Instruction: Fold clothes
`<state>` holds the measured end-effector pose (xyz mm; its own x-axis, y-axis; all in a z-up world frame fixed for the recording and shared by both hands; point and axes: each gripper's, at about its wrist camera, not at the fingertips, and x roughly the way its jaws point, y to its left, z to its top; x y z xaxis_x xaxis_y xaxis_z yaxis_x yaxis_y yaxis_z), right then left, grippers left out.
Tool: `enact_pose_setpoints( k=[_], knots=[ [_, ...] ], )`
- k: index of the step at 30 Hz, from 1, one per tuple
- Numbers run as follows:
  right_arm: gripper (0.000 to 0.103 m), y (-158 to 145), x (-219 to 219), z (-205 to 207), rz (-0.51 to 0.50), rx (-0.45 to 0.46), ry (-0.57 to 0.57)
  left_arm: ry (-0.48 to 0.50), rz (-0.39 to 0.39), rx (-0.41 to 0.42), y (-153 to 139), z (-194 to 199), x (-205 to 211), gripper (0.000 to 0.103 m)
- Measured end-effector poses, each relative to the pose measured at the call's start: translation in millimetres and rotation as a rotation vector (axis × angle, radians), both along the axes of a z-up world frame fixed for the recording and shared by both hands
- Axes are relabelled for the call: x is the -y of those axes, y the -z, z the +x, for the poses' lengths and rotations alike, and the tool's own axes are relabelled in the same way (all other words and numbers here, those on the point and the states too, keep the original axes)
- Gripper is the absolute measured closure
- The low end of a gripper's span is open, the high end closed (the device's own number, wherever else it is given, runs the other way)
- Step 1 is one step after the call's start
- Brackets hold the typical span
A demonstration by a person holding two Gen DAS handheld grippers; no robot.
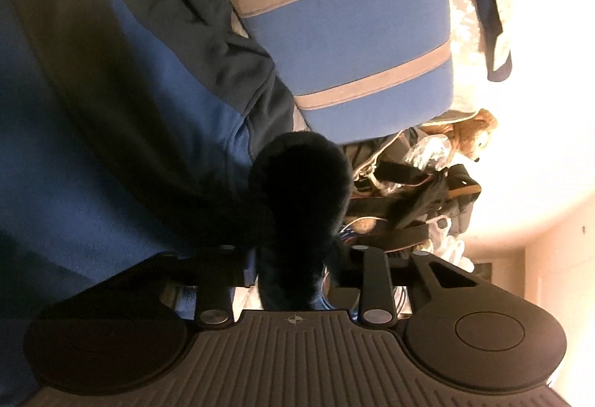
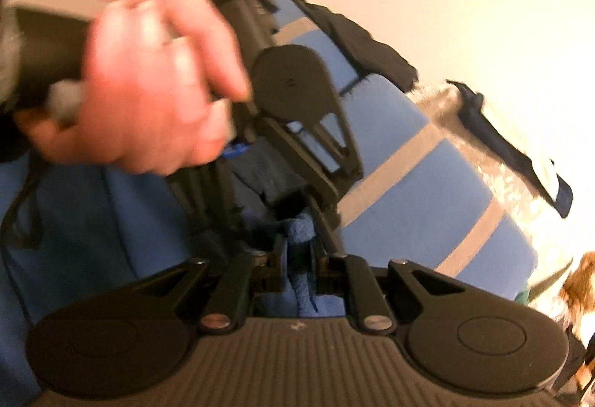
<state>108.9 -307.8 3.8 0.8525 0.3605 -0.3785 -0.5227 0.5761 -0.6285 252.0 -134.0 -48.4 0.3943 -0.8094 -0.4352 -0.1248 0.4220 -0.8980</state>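
Note:
A blue and dark grey fleece garment (image 1: 148, 91) lies over a blue cushion with grey stripes (image 1: 346, 35). In the left wrist view my left gripper (image 1: 293, 269) is shut on a thick dark fold of the fleece, which bulges out ahead of the fingers. My right gripper (image 2: 299, 265) is shut on a blue fleece edge (image 2: 301, 232) of the same garment (image 2: 111, 239). Just ahead of it in the right wrist view, a person's hand (image 2: 148, 72) holds the left gripper (image 2: 286, 195), with dark fabric in its jaws. The two grippers are close together.
A stuffed toy bear (image 1: 472, 135) and a pile of bags and straps (image 1: 409, 191) lie beyond the cushion's end. A dark garment (image 2: 372, 50) lies on the cushion's far edge, and a dark blue strap (image 2: 513, 147) on the pale shaggy cover beside it.

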Motion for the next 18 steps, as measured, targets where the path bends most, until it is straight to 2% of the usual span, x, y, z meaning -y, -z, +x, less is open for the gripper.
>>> enact_pose_setpoints(
  k=[2,6,7,8,9,11,13,18],
  knots=[
    [0.091,4,-3,-3,-0.020,0.007,-0.015,0.005,0.009,0.014,-3,0,-1,0.083],
    [0.089,8,-4,-6,-0.021,0.008,-0.027,0.018,0.039,0.065,-11,-4,-2,0.086],
    [0.085,9,-3,-7,-0.020,0.015,-0.028,0.020,0.047,0.079,-13,-4,-3,0.087],
    [0.067,10,-2,-8,-0.019,0.027,-0.028,0.022,0.052,0.093,-16,-5,-4,0.087],
    [0.063,11,-1,-7,-0.023,0.038,-0.024,0.024,0.058,0.106,-19,-6,-5,0.087],
    [0.034,15,2,-4,-0.033,0.053,-0.002,0.030,0.070,0.136,-25,-8,-7,0.087],
    [0.025,19,7,1,-0.031,0.062,0.029,0.035,0.079,0.164,-30,-8,-8,0.087],
    [0.017,34,23,24,-0.018,0.064,0.128,0.034,0.049,0.198,-39,-5,-14,0.088]
  ],
)
